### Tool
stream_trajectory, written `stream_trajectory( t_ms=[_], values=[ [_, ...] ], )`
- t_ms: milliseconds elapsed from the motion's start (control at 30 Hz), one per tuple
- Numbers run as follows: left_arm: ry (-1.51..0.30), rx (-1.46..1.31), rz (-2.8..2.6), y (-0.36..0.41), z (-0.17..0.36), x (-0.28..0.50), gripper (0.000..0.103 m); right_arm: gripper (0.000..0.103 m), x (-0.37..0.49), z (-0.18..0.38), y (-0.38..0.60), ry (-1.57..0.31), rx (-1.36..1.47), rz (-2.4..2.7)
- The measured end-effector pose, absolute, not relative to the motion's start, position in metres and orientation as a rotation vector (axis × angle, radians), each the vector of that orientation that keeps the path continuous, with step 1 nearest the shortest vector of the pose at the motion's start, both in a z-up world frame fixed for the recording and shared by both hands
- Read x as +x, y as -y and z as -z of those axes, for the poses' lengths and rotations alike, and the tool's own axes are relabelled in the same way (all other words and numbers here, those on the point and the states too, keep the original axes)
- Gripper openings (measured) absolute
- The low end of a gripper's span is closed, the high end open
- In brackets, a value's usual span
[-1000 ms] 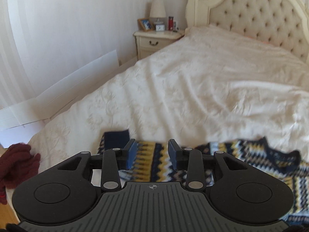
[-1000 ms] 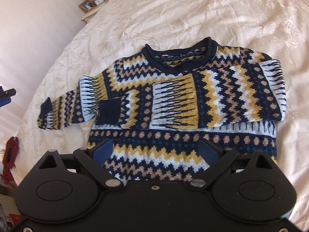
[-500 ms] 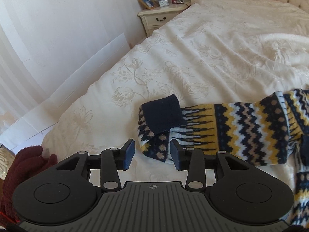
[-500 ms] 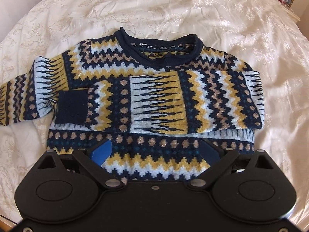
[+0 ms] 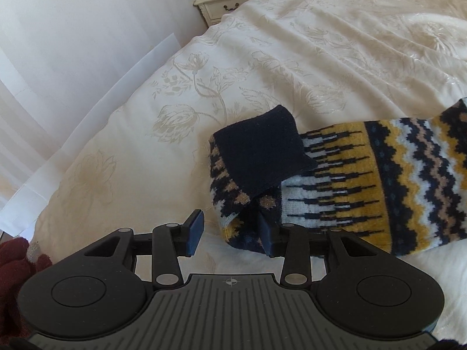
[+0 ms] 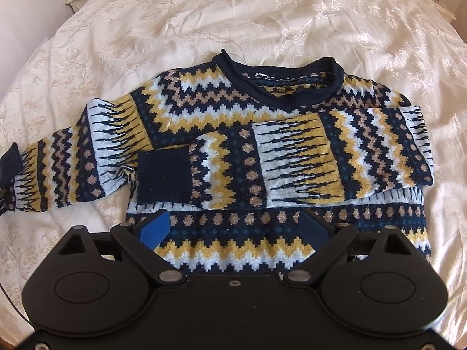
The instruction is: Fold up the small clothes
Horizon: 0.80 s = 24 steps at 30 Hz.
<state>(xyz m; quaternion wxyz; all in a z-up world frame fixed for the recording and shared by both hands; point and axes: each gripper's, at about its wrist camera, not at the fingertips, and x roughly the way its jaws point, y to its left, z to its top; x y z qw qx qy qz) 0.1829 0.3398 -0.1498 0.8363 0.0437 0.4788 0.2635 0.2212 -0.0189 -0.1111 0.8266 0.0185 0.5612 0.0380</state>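
The unfolded sleeve [image 5: 350, 186] runs rightward from the open left claw [image 5: 230, 232], its cuff [image 5: 259, 148] nearest. The right claw [image 6: 233, 230], open and empty, is held over the sweater [image 6: 233, 116] hem.

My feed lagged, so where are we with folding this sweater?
Done: one sleeve lies folded across the sweater chest. In hand: the open left tongs straddle the other sleeve near its cuff, not yet gripping. Left: fold that sleeve in, then the body; right tongs are open.

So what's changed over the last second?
The left gripper dropped toward the outstretched sleeve's cuff, open, one finger now at the sleeve end. The right gripper shifted to centre over the sweater, still open. The other sleeve stays folded across.
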Motion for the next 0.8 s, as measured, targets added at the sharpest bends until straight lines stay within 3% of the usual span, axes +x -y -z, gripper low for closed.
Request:
stream_trajectory(
  t_ms=[167, 233, 267, 300, 500, 800],
  values=[
    [-0.975, 0.048, -0.535, -0.352, 0.150, 0.189, 0.038, 0.094, 0.221, 0.113, 0.018, -1.214, 0.076, -0.082],
    [-0.952, -0.009, -0.493, -0.358, 0.148, 0.189, 0.023, 0.094, 0.221, 0.115, 0.020, -1.231, 0.081, -0.098],
    [-0.947, -0.051, -0.493, -0.361, 0.145, 0.188, 0.011, 0.094, 0.222, 0.115, 0.021, -1.240, 0.089, -0.110],
    [-0.940, -0.089, -0.508, -0.365, 0.141, 0.188, 0.006, 0.092, 0.221, 0.115, 0.023, -1.245, 0.102, -0.117],
    [-0.817, -0.195, -0.535, -0.359, 0.092, 0.178, 0.006, 0.085, 0.220, 0.117, 0.044, -1.258, 0.222, -0.135],
    [-0.592, -0.252, -0.365, -0.286, -0.025, 0.171, 0.005, 0.085, 0.213, 0.118, 0.090, -1.251, 0.269, -0.181]
  ],
)
